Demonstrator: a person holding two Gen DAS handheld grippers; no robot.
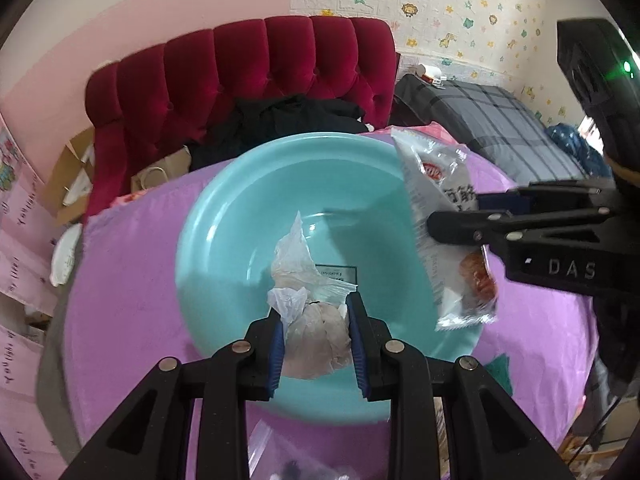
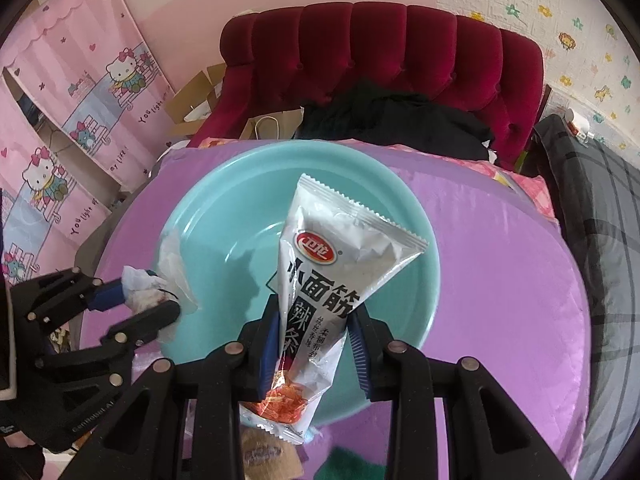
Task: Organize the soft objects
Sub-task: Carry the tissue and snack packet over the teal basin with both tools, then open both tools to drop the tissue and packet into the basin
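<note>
A turquoise plastic basin (image 1: 240,216) (image 2: 208,216) stands on a purple-covered round table (image 1: 132,264) (image 2: 500,264). My left gripper (image 1: 316,312) (image 2: 152,292) is shut on a clear plastic bag with pale soft contents (image 1: 316,340) (image 2: 140,294), held over the basin's near-left side. My right gripper (image 2: 314,312) (image 1: 452,216) is shut on a silver snack packet with red strips at its lower end (image 2: 332,264) (image 1: 440,200). The packet hangs over the basin's right side. A printed label (image 1: 336,272) shows on the basin's floor.
A red tufted headboard (image 1: 248,68) with dark clothes (image 1: 280,120) rises behind the table. A grey plaid blanket (image 1: 492,120) lies at the right. Another clear bag (image 1: 272,452) and a tan wrapped snack (image 2: 268,452) lie on the table's near edge. Pink curtains (image 2: 80,92) hang at the left.
</note>
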